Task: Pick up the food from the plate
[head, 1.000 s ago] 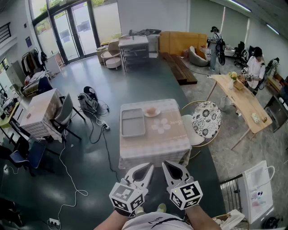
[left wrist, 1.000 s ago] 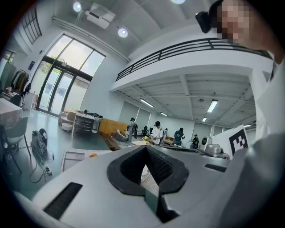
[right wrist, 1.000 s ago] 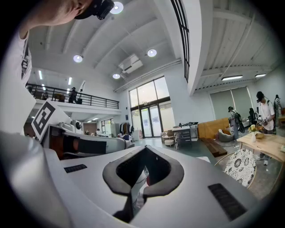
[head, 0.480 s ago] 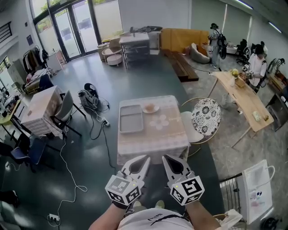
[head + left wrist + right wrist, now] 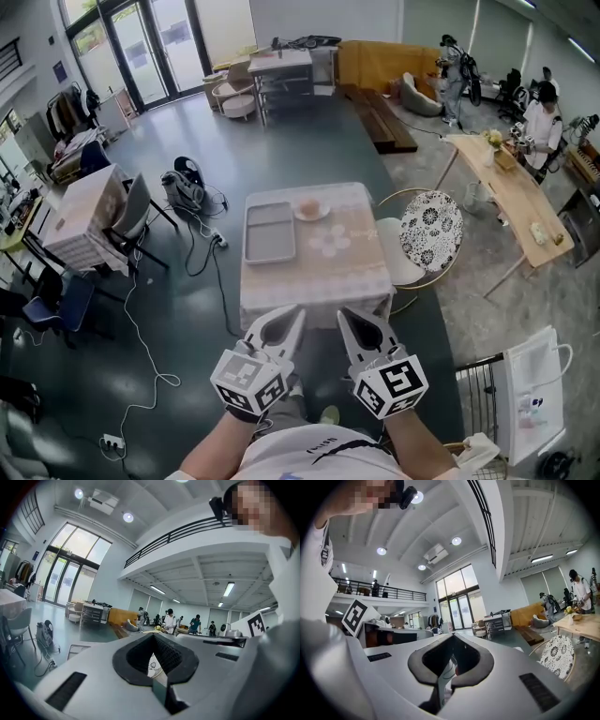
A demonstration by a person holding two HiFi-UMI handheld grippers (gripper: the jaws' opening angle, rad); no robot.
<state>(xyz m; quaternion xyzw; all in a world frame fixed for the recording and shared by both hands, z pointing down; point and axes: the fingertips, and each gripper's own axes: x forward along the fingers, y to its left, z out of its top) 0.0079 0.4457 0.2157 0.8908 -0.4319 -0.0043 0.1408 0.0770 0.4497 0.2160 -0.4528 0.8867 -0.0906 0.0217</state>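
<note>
1. A square surface (image 5: pixel 317 281) under a pale checked cloth stands alone on a dark green floor (image 5: pixel 300 141).
2. A rectangular grey tray (image 5: pixel 270 232) lies on the far left part of the surface.
3. A small round white plate (image 5: pixel 310 215) sits at the far edge of the surface, just beside the tray's far right corner.
4. Task item: a rounded, pale orange piece of food (image 5: pixel 308 206) rests on the plate. What kind of food it is cannot be made out at this range.
5. A round chair with a black-and-white flowered back (image 5: pixel 429 242) stands just beside the right side of the surface.
6. The left gripper (image 5: pixel 292 315) and the right gripper (image 5: pixel 347 317) are held side by side in front of the person. Both point roughly level toward the near edge of the surface.
7. Each gripper carries its marker cube at the rear, next to the person's forearms.
8. Left gripper view: the white fingers (image 5: pixel 93 677) are closed tip to tip. Nothing is between them, and only the dark hollow behind the tips stays open.
9. Right gripper view: the white fingers (image 5: pixel 515 667) likewise meet at the tips, with nothing held.
10. Both grippers are well apart from the plate and the food. The whole depth of the surface lies between them, and neither gripper touches the cloth, the tray or the chair.
</note>
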